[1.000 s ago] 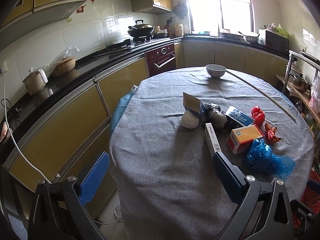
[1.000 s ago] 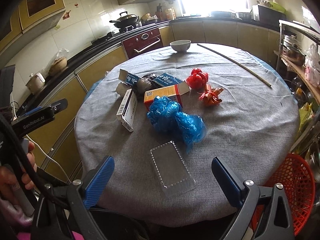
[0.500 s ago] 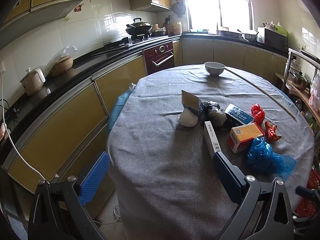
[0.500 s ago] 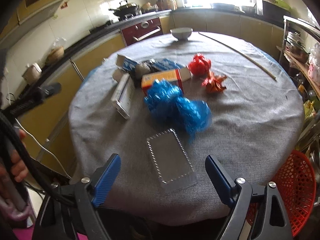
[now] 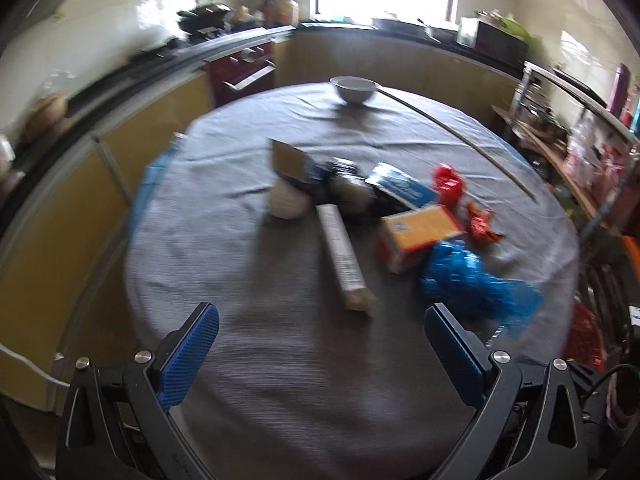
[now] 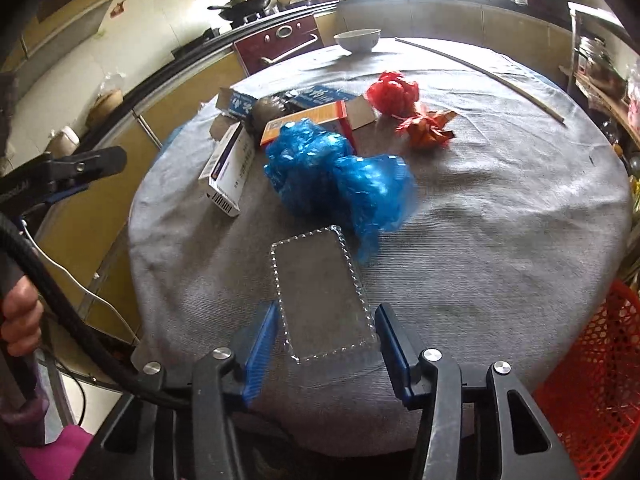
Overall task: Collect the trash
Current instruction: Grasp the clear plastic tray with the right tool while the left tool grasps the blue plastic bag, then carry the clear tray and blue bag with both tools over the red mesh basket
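Trash lies on a round table with a grey cloth (image 6: pixel 500 208). A clear plastic tray (image 6: pixel 322 292) lies at the near edge, and my right gripper (image 6: pixel 326 330) has a finger on each side of its near end, jaws narrowed; contact is unclear. Behind it lie crumpled blue plastic (image 6: pixel 340 176), a long white box (image 6: pixel 230 168), an orange box (image 6: pixel 316 118), a red bag (image 6: pixel 394 92) and an orange wrapper (image 6: pixel 428 130). My left gripper (image 5: pixel 320 344) is open and empty over the cloth, short of the white box (image 5: pixel 342 256) and blue plastic (image 5: pixel 468 280).
A white bowl (image 6: pixel 357 39) and a long thin stick (image 6: pixel 480 72) lie at the far side. A red mesh basket (image 6: pixel 600 380) stands on the floor at the right. Kitchen counters and a stove (image 6: pixel 244 4) curve behind. A shelf rack (image 5: pixel 580 128) stands on the right.
My right gripper moved forward and down onto the clear tray and its jaws narrowed around it. My left gripper swung right and forward, blurring its view.
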The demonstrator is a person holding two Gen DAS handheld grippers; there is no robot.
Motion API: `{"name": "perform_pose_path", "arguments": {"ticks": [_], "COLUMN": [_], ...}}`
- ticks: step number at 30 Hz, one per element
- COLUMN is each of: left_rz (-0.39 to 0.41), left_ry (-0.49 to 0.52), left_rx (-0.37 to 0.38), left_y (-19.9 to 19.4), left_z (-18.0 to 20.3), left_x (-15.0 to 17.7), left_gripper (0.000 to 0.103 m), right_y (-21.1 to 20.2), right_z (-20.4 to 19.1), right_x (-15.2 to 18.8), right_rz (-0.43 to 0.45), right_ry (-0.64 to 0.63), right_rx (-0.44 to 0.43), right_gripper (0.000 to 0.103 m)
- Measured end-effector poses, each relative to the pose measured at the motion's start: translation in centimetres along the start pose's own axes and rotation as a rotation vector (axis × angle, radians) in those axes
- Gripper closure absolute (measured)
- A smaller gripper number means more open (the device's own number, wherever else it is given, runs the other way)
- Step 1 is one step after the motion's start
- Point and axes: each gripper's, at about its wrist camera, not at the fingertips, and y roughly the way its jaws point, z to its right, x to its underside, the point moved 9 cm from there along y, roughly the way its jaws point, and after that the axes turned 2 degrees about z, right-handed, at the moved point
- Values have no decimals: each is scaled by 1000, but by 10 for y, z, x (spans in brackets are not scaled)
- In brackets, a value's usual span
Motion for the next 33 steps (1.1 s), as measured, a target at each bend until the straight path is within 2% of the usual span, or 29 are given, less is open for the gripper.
{"name": "perform_pose_path", "arguments": {"ticks": [7,9,12,14,17,26,33], "left_rz": [-75,-110,-167,-217,-279,-241,-227], "left_ry": [76,92,103,97,72,82,92], "left_rx": [100,150,179,198,231,250,280], "left_y": [32,45,67,81,97,98,82], "left_z": [58,79,98,107,115,124,136], "left_x": [-12,-12,-10,-6,3,3,5], "left_gripper": [1,1,17,38,47,62,66], "right_y": [-28,-36,-45,-49,-58,-76,-94], "right_z": [34,45,65,74,88,132,170], "right_x": [7,10,15,13,10,7,7], "right_rz": [30,42,62,75,107,174,233], "right_ry": [140,186,251,275,316,415,474], "right_rx": [-75,-92,-95,-96,-99,-66,-14], "right_gripper": [51,51,51,51,51,51,51]}}
